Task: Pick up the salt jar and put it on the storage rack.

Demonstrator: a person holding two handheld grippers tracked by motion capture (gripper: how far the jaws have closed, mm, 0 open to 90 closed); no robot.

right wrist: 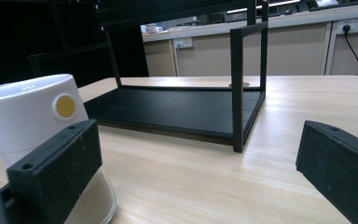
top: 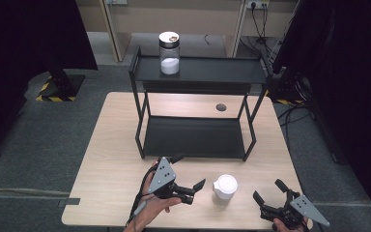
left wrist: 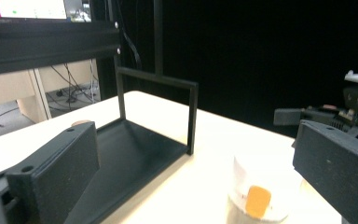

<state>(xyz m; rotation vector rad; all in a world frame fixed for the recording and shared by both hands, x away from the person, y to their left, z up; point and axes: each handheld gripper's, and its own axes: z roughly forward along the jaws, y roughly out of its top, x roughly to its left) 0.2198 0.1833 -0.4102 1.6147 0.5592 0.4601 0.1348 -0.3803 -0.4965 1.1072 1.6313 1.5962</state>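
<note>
Two spread grippers flank a white-lidded container in front of the black shelf rack.

The white-lidded container (top: 225, 188) stands upright on the wooden table (top: 111, 159), just in front of the black shelf rack (top: 193, 137) and touched by neither tool. The left gripper (top: 189, 173) sits left of the container, its jaws released and wide apart, holding nothing. The right gripper (top: 269, 190) sits right of the container, jaws likewise parted and empty. On the rack's top shelf, well behind the container, stands a glass jar (top: 169, 53) part-filled with white powder.
</note>
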